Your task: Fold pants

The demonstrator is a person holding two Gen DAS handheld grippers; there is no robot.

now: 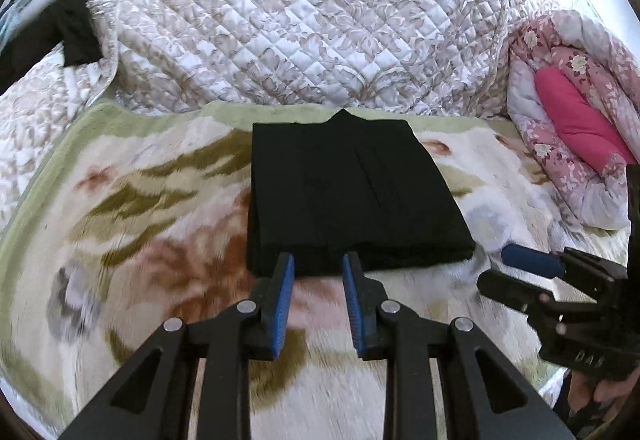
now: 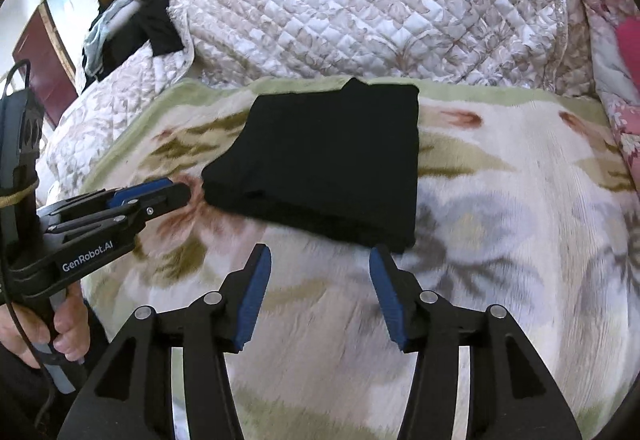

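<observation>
The black pants point(image 1: 352, 196) lie folded into a compact rectangle on the floral blanket point(image 1: 140, 220); they also show in the right wrist view point(image 2: 332, 164). My left gripper point(image 1: 318, 260) is open and empty, its tips just at the near edge of the folded pants. It shows from the side in the right wrist view point(image 2: 176, 190), beside the pants' left corner. My right gripper point(image 2: 320, 260) is open and empty, just short of the pants' near right corner. It shows in the left wrist view point(image 1: 496, 268), to the right of the pants.
A white quilted bedspread point(image 1: 300, 12) is heaped behind the blanket. A pink floral quilt point(image 1: 576, 112) lies at the right. Dark clothes point(image 1: 72, 28) hang at the far left. A dark red door point(image 2: 40, 68) stands at the left.
</observation>
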